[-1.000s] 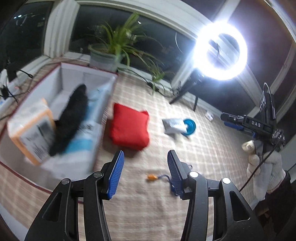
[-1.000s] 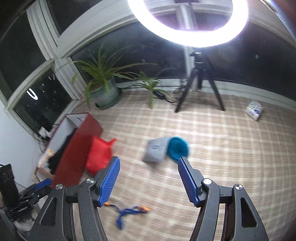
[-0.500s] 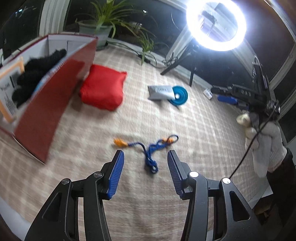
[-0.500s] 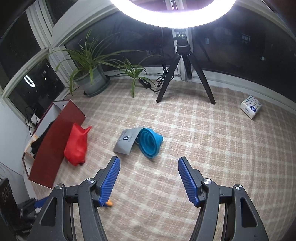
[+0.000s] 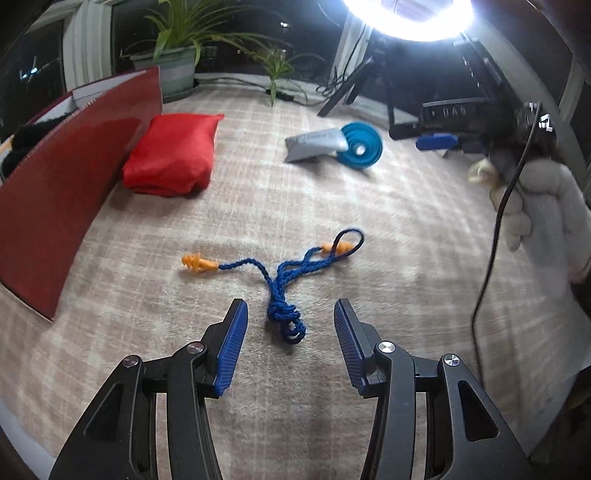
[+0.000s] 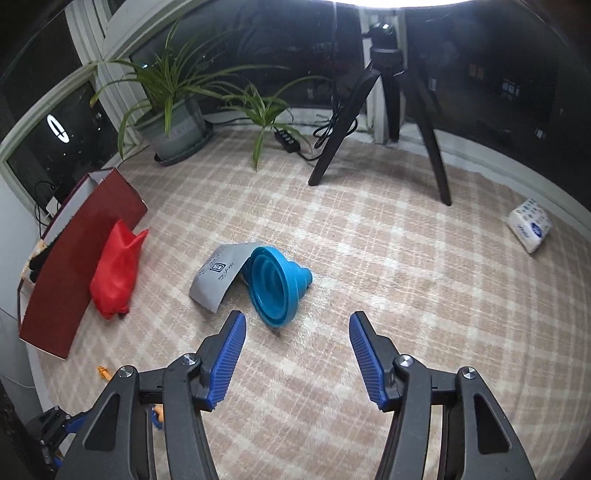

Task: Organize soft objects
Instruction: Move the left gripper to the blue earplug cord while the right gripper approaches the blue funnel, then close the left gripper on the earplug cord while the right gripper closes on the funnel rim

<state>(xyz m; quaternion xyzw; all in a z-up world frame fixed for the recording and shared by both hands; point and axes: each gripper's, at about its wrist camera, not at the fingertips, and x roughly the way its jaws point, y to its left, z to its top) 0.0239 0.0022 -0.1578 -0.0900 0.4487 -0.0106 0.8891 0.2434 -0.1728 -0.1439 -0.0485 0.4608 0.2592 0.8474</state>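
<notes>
A home sunroom or enclosed balcony at night, set up for filming. Dark windows (image 6: 480, 74) curve round a checked rug (image 6: 369, 258), with a potted plant (image 6: 173, 110) and a power strip (image 6: 286, 139) by the sill. A ring light (image 5: 410, 18) on a tripod (image 6: 391, 110) stands on the rug, and a tissue pack (image 6: 530, 229) lies near the edge.

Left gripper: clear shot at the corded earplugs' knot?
Probably yes. The left gripper is open and empty, and the knot of the corded earplugs lies on the bare plaid rug just ahead of the tips, nothing covering it.
</notes>
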